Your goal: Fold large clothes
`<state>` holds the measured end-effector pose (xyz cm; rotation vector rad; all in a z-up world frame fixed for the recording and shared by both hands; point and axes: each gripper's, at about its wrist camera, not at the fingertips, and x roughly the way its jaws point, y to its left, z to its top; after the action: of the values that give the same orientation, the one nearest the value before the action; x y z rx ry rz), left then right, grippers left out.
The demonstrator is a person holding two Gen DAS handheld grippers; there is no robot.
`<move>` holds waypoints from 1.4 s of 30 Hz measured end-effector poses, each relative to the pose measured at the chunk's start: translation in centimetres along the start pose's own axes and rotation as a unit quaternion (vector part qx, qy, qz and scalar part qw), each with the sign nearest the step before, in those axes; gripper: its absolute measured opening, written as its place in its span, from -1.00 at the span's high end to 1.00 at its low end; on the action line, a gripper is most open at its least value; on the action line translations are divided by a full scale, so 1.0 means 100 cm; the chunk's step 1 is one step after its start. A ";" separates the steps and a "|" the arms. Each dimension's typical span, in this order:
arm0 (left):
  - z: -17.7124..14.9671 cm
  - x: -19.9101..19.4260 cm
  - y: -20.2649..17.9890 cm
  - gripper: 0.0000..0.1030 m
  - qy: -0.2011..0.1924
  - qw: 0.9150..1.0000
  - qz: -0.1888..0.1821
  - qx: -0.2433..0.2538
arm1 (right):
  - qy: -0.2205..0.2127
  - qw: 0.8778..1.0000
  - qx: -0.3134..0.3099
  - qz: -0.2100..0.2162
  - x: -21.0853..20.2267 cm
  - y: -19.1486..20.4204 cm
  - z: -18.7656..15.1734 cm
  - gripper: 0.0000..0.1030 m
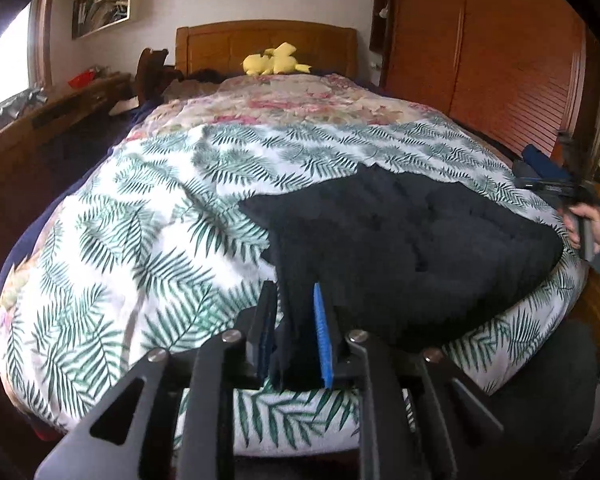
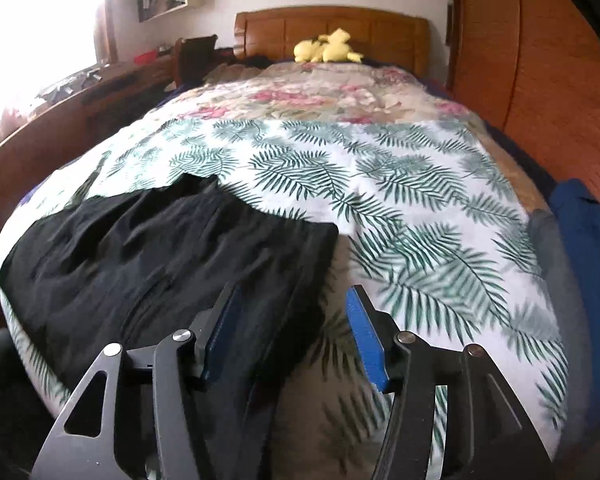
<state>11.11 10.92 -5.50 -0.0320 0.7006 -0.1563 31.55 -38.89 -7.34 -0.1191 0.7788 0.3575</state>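
A: Where is the black garment (image 1: pixel 400 248)?

B: It lies spread on the leaf-print blanket (image 1: pixel 148 216), at the near edge of the bed, more toward the near right corner in the left wrist view. Its near edge hangs a little over the foot of the bed.

A: And the left gripper (image 1: pixel 296 320)?

B: Its two fingers are pressed together on a fold of the black garment, at the near edge. The cloth goes up between the blue pads (image 1: pixel 323 340).

A: What about the right gripper (image 2: pixel 292 320)?

B: Its fingers are spread apart and hold nothing. The left finger is over the right edge of the garment (image 2: pixel 148 256); I cannot tell if it touches. The right finger is over the blanket (image 2: pixel 420 216).

A: Anything else?

B: A yellow plush toy (image 1: pixel 274 63) lies at the far edge, by the wooden headboard (image 1: pixel 266 42). A dark blue cloth (image 2: pixel 584 232) is at the right edge of the bed.
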 end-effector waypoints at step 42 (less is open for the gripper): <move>0.040 0.072 -0.085 0.65 0.029 0.996 -0.060 0.057 | 0.043 0.991 -0.054 -0.112 0.098 -0.020 0.078 0.59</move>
<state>17.96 1.38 -6.34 0.0409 0.7472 -0.3135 43.88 -36.31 -8.76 -0.3239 0.8227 0.1812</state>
